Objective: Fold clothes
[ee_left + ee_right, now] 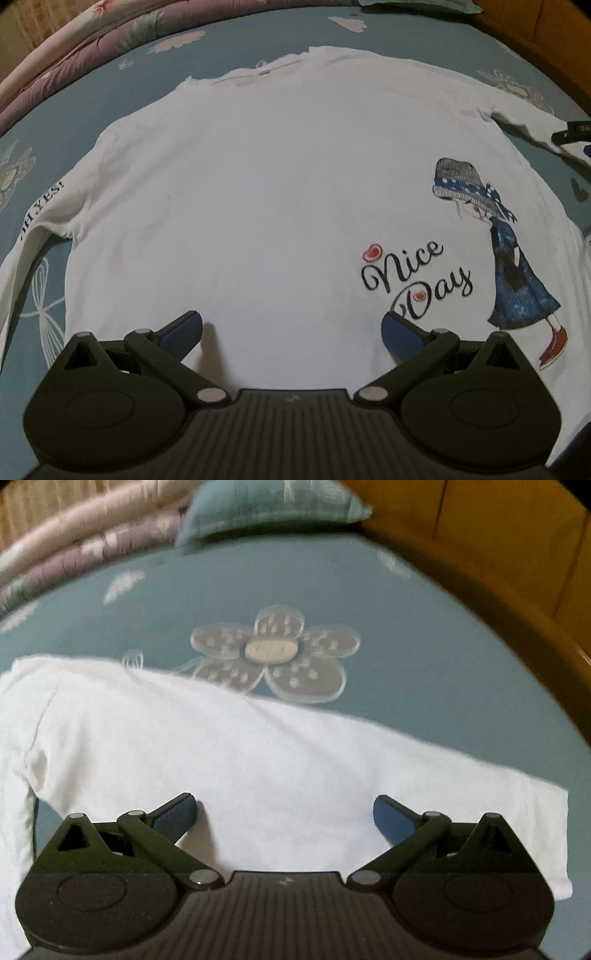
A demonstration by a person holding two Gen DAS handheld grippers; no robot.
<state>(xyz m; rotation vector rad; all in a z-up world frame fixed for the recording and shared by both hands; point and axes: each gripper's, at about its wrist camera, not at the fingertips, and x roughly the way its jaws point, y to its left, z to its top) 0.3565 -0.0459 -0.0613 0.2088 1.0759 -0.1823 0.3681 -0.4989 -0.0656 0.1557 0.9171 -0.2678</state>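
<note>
Dim indoor light, soft shadows, fisheye-curved edges, right wrist view motion-blurred

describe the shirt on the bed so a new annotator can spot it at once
Start at the teal bedsheet with its grey flower prints; a white long-sleeved shirt lies spread flat across the middle of it. It alone bears the script "Nice Day" with red hearts, beside a drawn girl in a blue dress. The pink quilt behind is floral and bunched.

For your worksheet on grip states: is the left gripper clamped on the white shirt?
No, the left gripper hangs wide open over the white shirt.
</note>
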